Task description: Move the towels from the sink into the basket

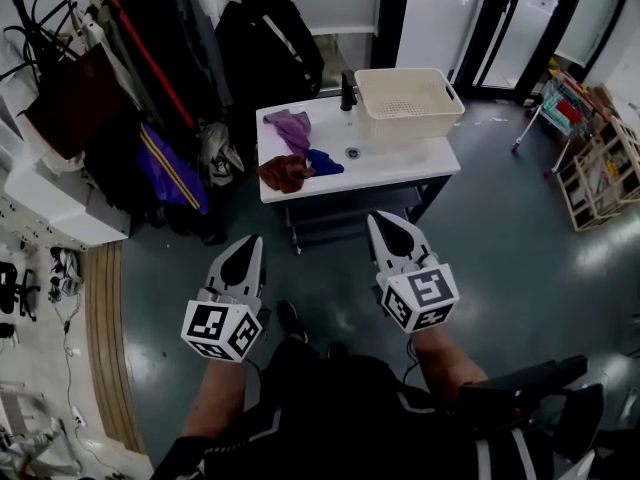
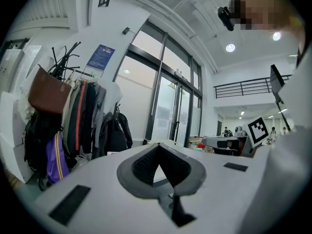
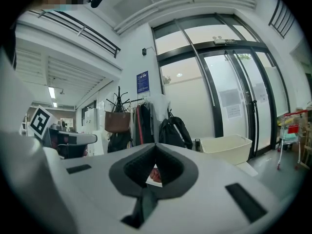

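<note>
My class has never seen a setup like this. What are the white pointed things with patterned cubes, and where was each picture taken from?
No robot here: a person holds a two-jaw gripper in each hand, the left gripper and the right gripper; the patterned cubes belong to them. The head view comes from a camera on the person's head, looking down; each gripper view comes from a camera riding on that gripper, looking along its jaws. Both are shut, holding nothing. Ahead, a white sink carries a purple towel, a blue towel, a brown towel and a cream basket.

Open floor (image 1: 335, 273) before sink (image 1: 400, 164), coat rack (image 1: 140, 78) crowding left, basket (image 1: 415, 126) right
</note>
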A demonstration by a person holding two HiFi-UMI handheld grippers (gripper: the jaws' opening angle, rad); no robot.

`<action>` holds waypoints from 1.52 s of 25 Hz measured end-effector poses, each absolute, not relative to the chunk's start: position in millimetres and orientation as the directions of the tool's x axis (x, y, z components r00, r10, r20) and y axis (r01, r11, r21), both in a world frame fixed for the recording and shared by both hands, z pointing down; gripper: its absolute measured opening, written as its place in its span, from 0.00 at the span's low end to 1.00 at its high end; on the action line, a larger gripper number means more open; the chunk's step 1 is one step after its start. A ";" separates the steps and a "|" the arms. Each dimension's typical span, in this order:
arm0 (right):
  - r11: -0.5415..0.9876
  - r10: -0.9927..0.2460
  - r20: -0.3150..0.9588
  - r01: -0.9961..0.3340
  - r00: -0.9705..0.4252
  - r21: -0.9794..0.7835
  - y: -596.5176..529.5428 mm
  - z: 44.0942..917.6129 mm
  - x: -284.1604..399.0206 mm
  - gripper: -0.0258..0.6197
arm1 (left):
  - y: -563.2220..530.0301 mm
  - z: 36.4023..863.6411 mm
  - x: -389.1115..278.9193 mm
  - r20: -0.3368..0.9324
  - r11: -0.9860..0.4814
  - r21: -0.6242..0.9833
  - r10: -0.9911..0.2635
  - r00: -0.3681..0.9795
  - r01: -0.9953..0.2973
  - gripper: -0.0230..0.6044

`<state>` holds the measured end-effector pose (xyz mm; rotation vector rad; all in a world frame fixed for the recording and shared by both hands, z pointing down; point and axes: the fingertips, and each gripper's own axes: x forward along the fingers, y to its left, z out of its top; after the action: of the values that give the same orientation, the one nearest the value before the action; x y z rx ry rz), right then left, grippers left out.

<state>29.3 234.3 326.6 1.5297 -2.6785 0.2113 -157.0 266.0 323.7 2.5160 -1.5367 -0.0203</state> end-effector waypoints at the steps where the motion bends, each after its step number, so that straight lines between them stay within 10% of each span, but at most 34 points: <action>1: 0.501 -0.854 0.114 -0.861 -0.508 -0.088 226.8 327.7 25.7 0.05 | 257.1 324.8 -160.3 0.085 -0.447 0.171 -0.881 0.466 -0.878 0.04; 19: 0.477 -0.865 0.148 -0.877 -0.479 -0.053 87.1 341.7 -70.0 0.06 | 113.8 336.3 -238.1 0.071 -0.528 0.192 -0.833 0.549 -0.827 0.04; 38: 0.576 -0.756 0.350 -0.816 -0.553 -0.046 -28.2 431.4 -122.2 0.40 | 22.9 383.6 -263.1 0.132 -0.546 0.243 -0.800 0.585 -0.802 0.04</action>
<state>-122.2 -28.2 431.4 1.2927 -2.5181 0.2929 -263.1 22.9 383.6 2.5413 -1.3164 0.0076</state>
